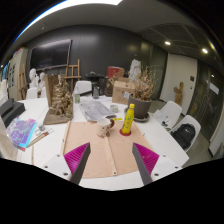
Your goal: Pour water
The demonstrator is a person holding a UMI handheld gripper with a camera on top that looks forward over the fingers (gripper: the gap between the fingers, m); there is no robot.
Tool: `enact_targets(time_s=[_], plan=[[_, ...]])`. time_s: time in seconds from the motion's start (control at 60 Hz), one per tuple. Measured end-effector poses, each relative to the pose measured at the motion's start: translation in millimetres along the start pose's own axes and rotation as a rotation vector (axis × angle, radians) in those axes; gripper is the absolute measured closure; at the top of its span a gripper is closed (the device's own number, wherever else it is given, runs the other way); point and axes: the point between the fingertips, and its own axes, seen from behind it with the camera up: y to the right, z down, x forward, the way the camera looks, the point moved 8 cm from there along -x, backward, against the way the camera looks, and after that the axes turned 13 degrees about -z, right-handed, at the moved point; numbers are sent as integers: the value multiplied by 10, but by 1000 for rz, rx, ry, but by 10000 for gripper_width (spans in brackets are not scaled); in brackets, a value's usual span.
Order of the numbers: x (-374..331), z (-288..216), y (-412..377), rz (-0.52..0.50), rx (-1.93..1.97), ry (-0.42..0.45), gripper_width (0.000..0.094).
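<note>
Long white table runs away from camera, cluttered at far end with cardboard boxes and brown sculptural pieces. Tan rectangular mat lies flat on near part, mostly bare surface just ahead of fingers. Yellow bottle with red cap stands upright at mat's far right edge; contents not visible. Small clear item beside it, too blurred to tell. Gripper released, fingers spread wide, magenta pads holding nothing.
</note>
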Motion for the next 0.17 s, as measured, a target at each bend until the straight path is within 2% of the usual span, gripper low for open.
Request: enact_targets(time_s=[0.167], plan=[[-197, 99, 178, 26, -20, 3, 76]])
